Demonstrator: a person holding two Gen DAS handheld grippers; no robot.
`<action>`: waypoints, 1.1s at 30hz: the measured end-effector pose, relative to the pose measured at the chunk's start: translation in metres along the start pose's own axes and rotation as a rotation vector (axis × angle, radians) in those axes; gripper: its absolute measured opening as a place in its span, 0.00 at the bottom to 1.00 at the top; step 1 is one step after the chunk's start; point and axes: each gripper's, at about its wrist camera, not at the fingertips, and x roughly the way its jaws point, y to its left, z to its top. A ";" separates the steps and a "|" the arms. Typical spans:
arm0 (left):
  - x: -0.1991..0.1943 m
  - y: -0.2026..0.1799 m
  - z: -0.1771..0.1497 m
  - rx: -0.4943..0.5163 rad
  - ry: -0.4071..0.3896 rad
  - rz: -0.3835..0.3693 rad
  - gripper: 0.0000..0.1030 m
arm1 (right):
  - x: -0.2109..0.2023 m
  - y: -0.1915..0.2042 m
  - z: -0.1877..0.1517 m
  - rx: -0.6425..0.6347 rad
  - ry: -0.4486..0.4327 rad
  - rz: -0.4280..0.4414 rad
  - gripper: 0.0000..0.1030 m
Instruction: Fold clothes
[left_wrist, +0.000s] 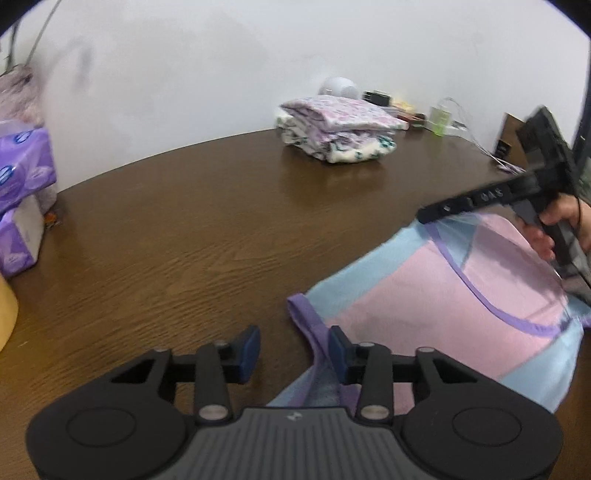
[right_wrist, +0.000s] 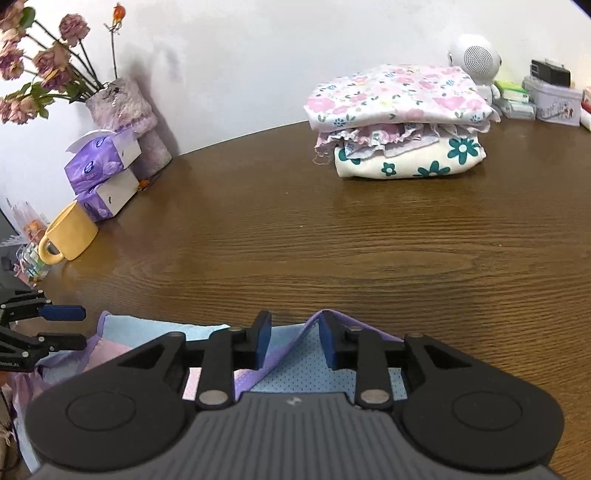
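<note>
Lying flat near the front edge of the brown wooden desk, a pink, light-blue and purple sleeveless top was spread out under both tools. Left hand-held gripper stood partly open; its right pad sat against the purple strap edge, its left pad was over bare wood, and nothing was pinched. Right hand-held gripper was also partly open, with a raised purple-trimmed fold of the top between its blue pads but not clamped. A person's hand held the right tool's handle. Folded floral clothes stack sat toward the back edge of the desk, well apart from the top. White round speaker was just behind the stack. Purple tissue packs, yellow mug and a vase of dried flowers lined the left edge.
</note>
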 end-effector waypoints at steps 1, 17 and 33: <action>0.001 -0.002 -0.001 0.012 0.005 0.009 0.32 | 0.000 0.000 -0.001 -0.007 -0.001 -0.001 0.28; 0.012 -0.010 -0.003 0.024 -0.001 0.091 0.01 | -0.004 0.006 -0.010 -0.062 -0.034 -0.021 0.31; 0.022 0.004 0.022 0.056 -0.039 0.014 0.12 | -0.003 0.005 -0.009 -0.046 -0.049 -0.048 0.22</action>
